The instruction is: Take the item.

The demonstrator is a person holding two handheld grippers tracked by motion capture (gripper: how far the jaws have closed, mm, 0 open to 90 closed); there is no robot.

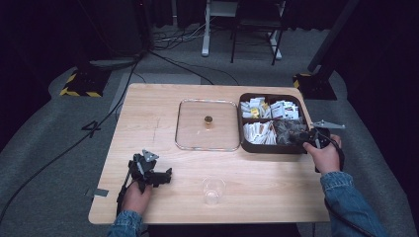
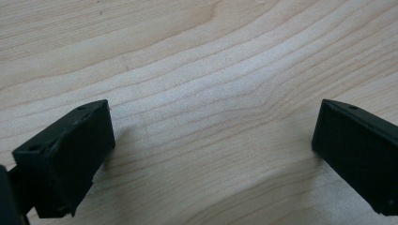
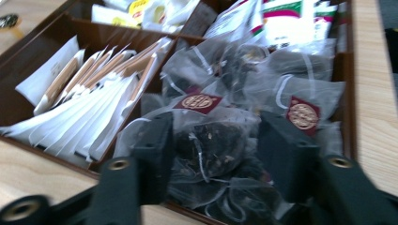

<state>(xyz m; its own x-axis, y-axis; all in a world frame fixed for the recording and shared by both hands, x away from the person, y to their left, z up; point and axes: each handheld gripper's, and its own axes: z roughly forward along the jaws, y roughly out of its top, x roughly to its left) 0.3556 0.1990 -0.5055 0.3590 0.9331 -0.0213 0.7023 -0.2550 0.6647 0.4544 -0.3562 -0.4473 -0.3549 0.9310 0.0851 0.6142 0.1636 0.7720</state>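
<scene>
Box (image 1: 246, 143), right of frame: four compartments of sachets and tea bags.
Right gripper (image 3: 213, 140): closed around a mesh tea bag (image 3: 209, 143).
Left gripper (image 2: 211, 145): open, empty, over table (image 2: 187, 70).
Cup (image 1: 213, 190): empty.

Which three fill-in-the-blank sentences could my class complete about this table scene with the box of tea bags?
1. The right gripper reaches into the brown compartment box, its jaws on either side of a mesh ____.
2. The left gripper rests on the wooden table with its jaws ____.
3. The clear lid lies on the table to the ____ of the box.

Missing words: tea bag; open; left
</scene>
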